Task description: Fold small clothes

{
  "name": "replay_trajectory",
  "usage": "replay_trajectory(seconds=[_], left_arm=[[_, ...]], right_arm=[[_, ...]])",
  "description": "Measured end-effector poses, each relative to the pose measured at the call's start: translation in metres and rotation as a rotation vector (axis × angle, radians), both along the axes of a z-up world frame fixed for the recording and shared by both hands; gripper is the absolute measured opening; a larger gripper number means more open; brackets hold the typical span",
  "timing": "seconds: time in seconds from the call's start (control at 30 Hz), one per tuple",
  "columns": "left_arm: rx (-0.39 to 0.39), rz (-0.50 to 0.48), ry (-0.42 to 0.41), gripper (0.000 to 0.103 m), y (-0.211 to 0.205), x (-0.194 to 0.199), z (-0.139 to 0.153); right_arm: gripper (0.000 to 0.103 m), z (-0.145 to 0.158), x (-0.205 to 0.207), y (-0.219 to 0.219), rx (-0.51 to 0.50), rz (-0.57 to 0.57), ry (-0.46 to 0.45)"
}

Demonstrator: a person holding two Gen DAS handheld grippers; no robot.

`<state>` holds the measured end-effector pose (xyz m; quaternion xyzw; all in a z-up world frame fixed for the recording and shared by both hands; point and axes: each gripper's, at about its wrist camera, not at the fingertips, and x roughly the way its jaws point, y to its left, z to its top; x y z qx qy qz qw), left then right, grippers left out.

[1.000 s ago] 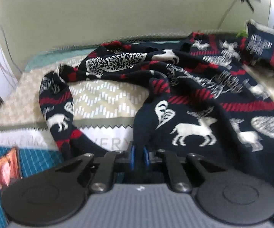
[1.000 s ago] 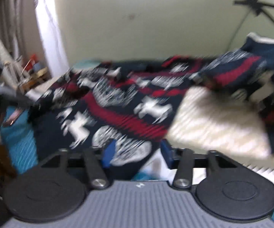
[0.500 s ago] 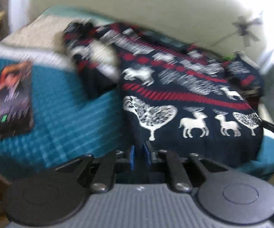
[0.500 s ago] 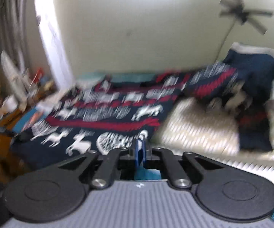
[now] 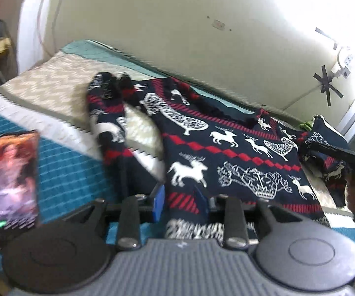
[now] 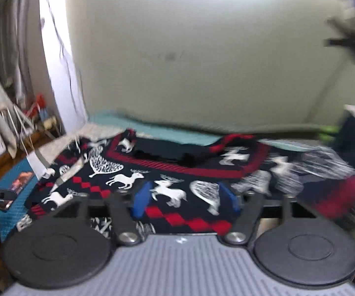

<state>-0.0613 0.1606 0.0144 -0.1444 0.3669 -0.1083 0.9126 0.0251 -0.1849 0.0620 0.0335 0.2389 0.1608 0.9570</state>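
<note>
A navy sweater [image 5: 229,153] with white reindeer and red bands lies spread flat on the bed, its hem toward me. One sleeve [image 5: 106,116] lies folded along its left side. My left gripper [image 5: 181,203] is open over the hem's left part, blue pads apart, holding nothing. In the right wrist view the same sweater [image 6: 177,172] fills the middle, collar at the far side. My right gripper [image 6: 186,198] is open just above the hem, holding nothing. The other sleeve [image 6: 325,180] trails to the right, blurred.
A phone [image 5: 13,175] lies on the teal bedcover [image 5: 71,170] at the left. A beige patterned blanket [image 5: 46,91] covers the bed's far left. A wall runs behind the bed. Shelves with clutter [image 6: 12,123] stand at the left.
Both grippers were shut on the sweater's hem half a second ago and have opened and let it go. The sweater now lies flat and spread out.
</note>
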Motion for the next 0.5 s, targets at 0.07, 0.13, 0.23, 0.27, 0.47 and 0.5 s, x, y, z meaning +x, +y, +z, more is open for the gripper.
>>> replay_trajectory(seconds=[0.07, 0.13, 0.23, 0.27, 0.47, 0.5], left_arm=[[-0.010, -0.013, -0.001, 0.028, -0.009, 0.012, -0.007], [-0.021, -0.035, 0.002, 0.028, -0.016, 0.024, -0.013], [0.005, -0.059, 0.014, 0.028, -0.029, 0.047, -0.023], [0.011, -0.065, 0.021, 0.028, -0.031, 0.055, -0.025], [0.005, -0.024, 0.050, 0.028, -0.026, 0.073, -0.034], [0.008, -0.013, 0.046, 0.028, -0.021, 0.071, -0.034]], right_arm=[[0.020, -0.005, 0.042, 0.020, 0.015, 0.050, 0.077], [0.019, -0.018, 0.081, 0.039, 0.014, 0.067, 0.140], [0.019, -0.035, 0.131, 0.065, -0.027, 0.124, 0.199], [0.019, -0.041, 0.150, 0.073, -0.032, 0.137, 0.237], [0.017, -0.022, 0.277, 0.087, -0.119, -0.132, 0.057], [0.017, -0.013, 0.288, 0.079, -0.077, -0.182, 0.038]])
